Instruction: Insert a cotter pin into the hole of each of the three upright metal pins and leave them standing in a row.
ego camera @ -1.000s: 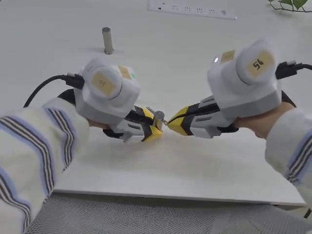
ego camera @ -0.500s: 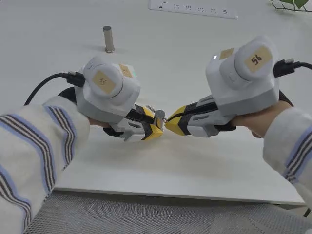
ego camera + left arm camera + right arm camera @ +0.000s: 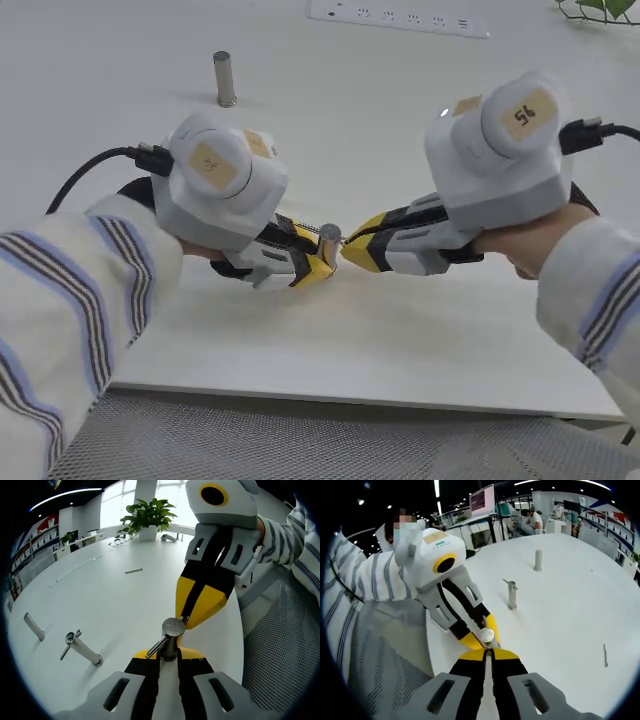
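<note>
My left gripper is shut on a short metal pin, which it holds upright just above the white table. In the left gripper view the pin's round top stands between my jaws, and a thin cotter pin sticks out at its side. My right gripper meets it tip to tip, shut on the cotter pin's other end. A second metal pin stands with a cotter pin through it. A third, plain pin stands at the far left.
A loose cotter pin lies on the white table. A white power strip runs along the far edge, with a potted plant beyond. The table's near edge is just below my grippers.
Hardly anything has moved. The two grippers stay tip to tip at the held pin; the right gripper's body has lifted slightly.
</note>
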Demonstrator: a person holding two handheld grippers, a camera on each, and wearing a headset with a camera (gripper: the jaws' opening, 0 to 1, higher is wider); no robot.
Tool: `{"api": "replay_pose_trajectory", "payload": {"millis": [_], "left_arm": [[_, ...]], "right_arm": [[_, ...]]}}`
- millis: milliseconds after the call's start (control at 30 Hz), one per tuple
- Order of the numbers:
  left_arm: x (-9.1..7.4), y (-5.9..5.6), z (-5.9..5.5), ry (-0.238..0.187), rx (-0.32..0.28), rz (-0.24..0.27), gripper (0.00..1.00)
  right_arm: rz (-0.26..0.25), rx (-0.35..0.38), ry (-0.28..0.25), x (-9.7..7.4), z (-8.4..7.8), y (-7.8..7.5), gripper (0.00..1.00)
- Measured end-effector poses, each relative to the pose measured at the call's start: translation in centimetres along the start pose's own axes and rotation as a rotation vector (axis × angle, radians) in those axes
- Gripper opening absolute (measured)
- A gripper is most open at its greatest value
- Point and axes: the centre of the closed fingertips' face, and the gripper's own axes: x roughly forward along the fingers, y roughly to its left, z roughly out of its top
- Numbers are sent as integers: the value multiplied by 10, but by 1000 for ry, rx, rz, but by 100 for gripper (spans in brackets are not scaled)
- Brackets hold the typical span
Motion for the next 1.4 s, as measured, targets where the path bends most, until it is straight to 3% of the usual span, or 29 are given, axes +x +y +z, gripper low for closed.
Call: {"api": "replay_pose_trajectory", "payload": {"millis": [433,867,1400], "left_arm": [[-1,-1,-2,5,-6,-9,11],[-7,-2,-7,8,-9,-26,11],[-29,-5,-18,1,-9,-44,29]], "right_arm": [[25,-130,12,9,7,2,16],[62,-180,21,18,12,3,18],[76,-229,35,28,8,2,16]]}}
